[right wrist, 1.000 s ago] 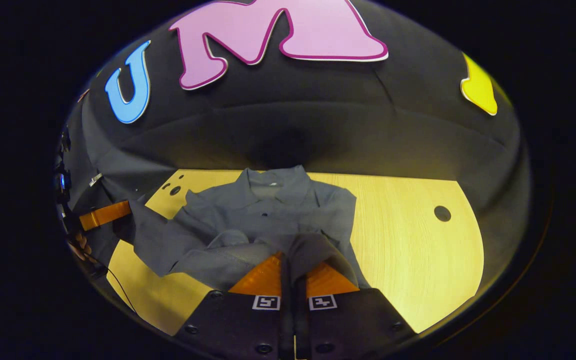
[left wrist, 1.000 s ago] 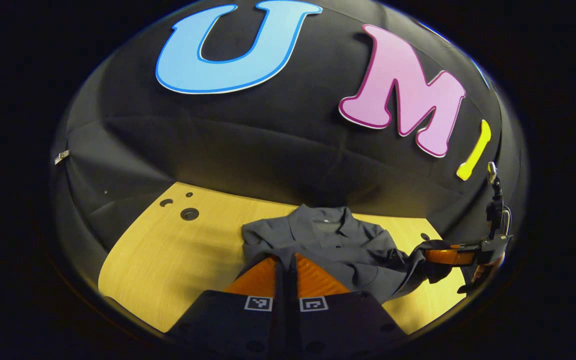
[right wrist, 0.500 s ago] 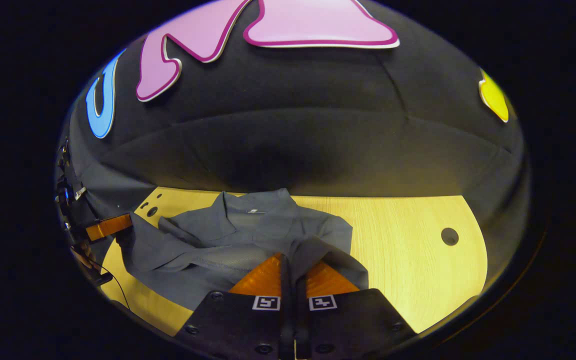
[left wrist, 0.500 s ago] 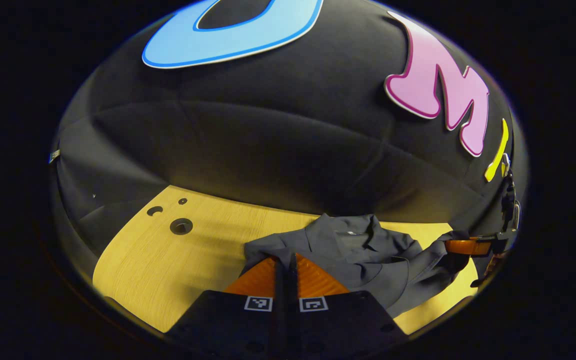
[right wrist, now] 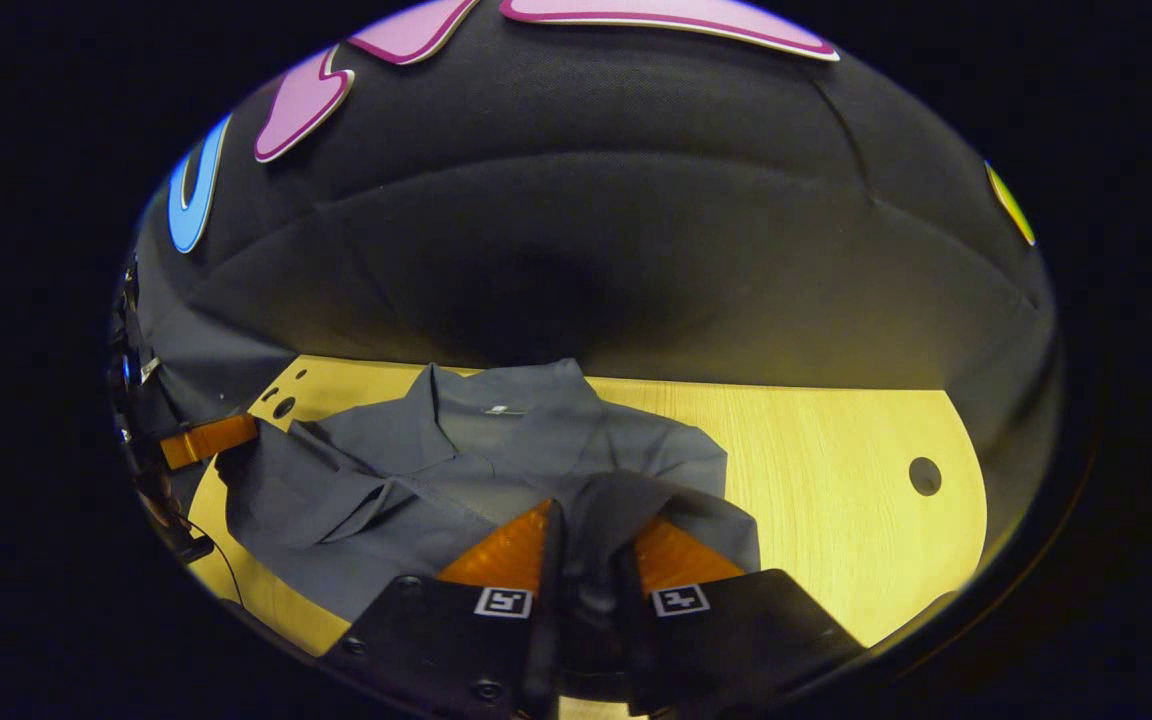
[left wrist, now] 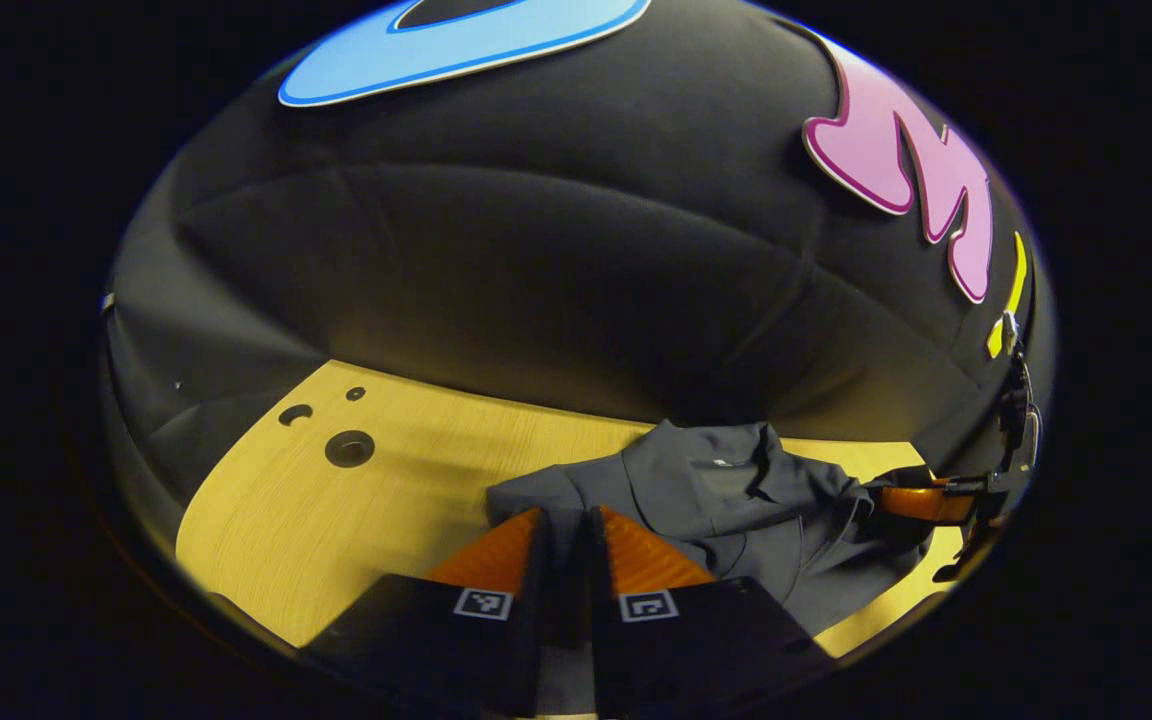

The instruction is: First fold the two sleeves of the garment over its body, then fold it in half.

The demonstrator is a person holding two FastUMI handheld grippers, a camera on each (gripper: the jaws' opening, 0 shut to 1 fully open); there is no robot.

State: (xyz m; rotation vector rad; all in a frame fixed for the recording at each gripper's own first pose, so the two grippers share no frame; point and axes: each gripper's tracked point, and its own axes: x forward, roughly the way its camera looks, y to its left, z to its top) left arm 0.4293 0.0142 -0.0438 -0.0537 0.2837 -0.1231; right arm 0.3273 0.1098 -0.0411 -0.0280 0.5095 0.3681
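Fingers of left gripper point(left wrist: 568, 520) slightly apart, grey cloth between them, grip on it unclear. Right gripper point(right wrist: 591, 515) fingers parted a little too, fold of garment point(right wrist: 476, 470) draped between; clamp not certain. Garment lies crumpled on counter point(right wrist: 836, 480), collar toward back wall. Left gripper view catches other gripper at far right edge by garment's side; right gripper view shows garment's spread body, counter hole point(right wrist: 924, 476). Wood-grain counter, black cloth wall behind.

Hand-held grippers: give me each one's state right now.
Left hand-held gripper: fingers slightly parted, grey shirt fabric between them.
Right hand-held gripper: fingers slightly parted, shirt fabric bunched between them.
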